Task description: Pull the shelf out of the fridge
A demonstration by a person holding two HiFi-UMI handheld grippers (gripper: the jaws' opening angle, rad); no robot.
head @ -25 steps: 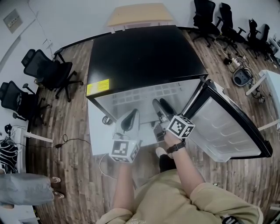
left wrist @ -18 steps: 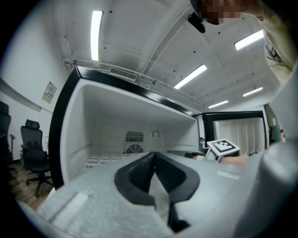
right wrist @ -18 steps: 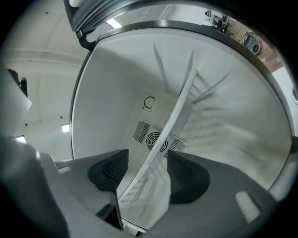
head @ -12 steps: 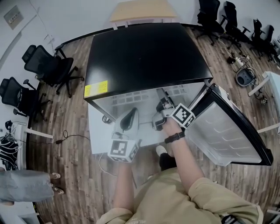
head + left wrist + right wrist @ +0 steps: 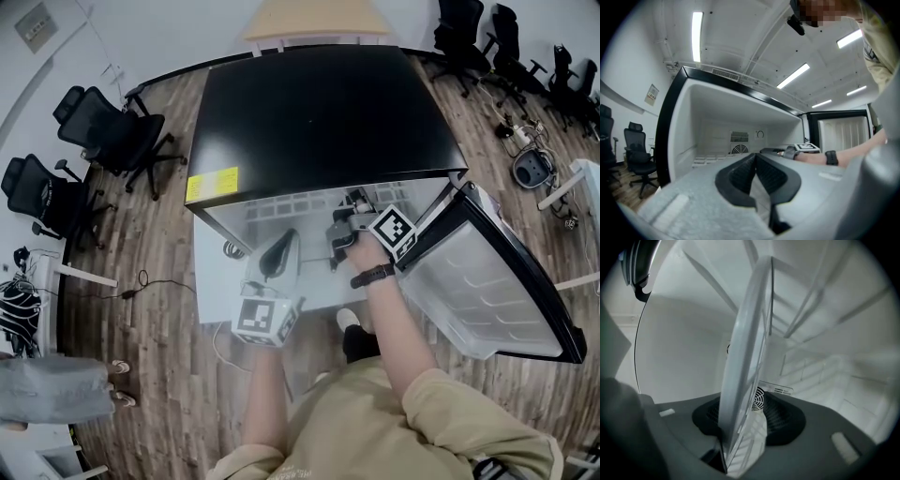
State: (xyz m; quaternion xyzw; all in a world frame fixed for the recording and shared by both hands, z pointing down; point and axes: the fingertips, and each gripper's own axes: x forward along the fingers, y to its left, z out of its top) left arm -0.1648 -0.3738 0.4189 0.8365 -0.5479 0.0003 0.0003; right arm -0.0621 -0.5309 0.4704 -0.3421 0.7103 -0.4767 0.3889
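Note:
The black-topped fridge [image 5: 319, 112] stands with its door [image 5: 478, 281] swung open to the right. My right gripper [image 5: 342, 234] reaches into the white compartment. In the right gripper view the white-framed clear shelf [image 5: 745, 357] runs edge-on between its jaws [image 5: 750, 401], which are closing; the left pad touches the rim and the right pad still shows a gap. My left gripper [image 5: 277, 258] hovers at the fridge opening, shut with nothing in it [image 5: 755, 157]. In the left gripper view the right gripper [image 5: 776, 151] and wrist sit inside at the right.
Black office chairs [image 5: 103, 141] stand at the left and chairs [image 5: 487, 42] at the back right. A wooden desk [image 5: 314, 19] is behind the fridge. Cables [image 5: 141, 291] lie on the wood floor at the left. A person's legs [image 5: 56, 389] show at the lower left.
My right gripper has pushed deeper into the fridge, toward the back wall. The left gripper has stayed where it was.

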